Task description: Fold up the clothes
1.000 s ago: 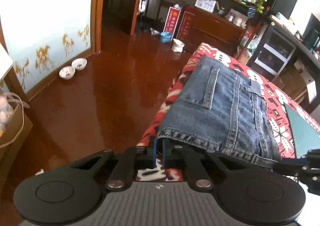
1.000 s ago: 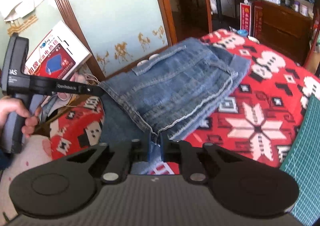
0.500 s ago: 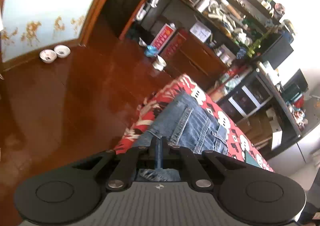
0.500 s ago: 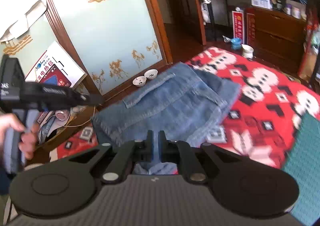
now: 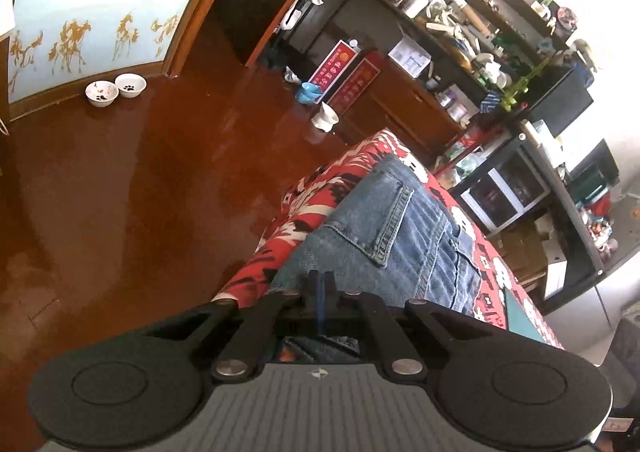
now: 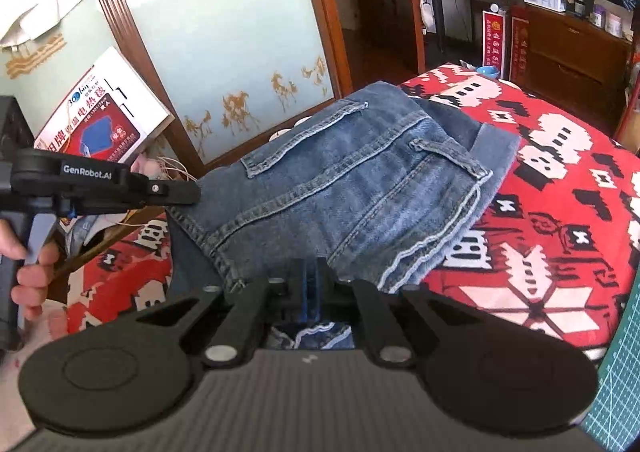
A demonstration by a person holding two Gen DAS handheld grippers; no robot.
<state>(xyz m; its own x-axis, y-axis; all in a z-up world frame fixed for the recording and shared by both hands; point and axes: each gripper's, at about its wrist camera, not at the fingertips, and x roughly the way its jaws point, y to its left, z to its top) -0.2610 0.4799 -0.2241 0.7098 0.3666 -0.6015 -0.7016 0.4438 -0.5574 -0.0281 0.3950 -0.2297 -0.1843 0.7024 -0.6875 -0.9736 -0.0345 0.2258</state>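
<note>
Right wrist view: right claw is clamping the jeans hem, denim spreading toward 12 o'clock; left claw is pinching their edge likewise.

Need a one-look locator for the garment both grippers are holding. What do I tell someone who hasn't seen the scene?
Find the red blanket with white and black patterns over the table. On its corner nearest the pale blue wall lies the folded blue denim garment, pinched at its near edge by both grippers. It is the only denim there, with pale stitching and a patch pocket facing up.
</note>
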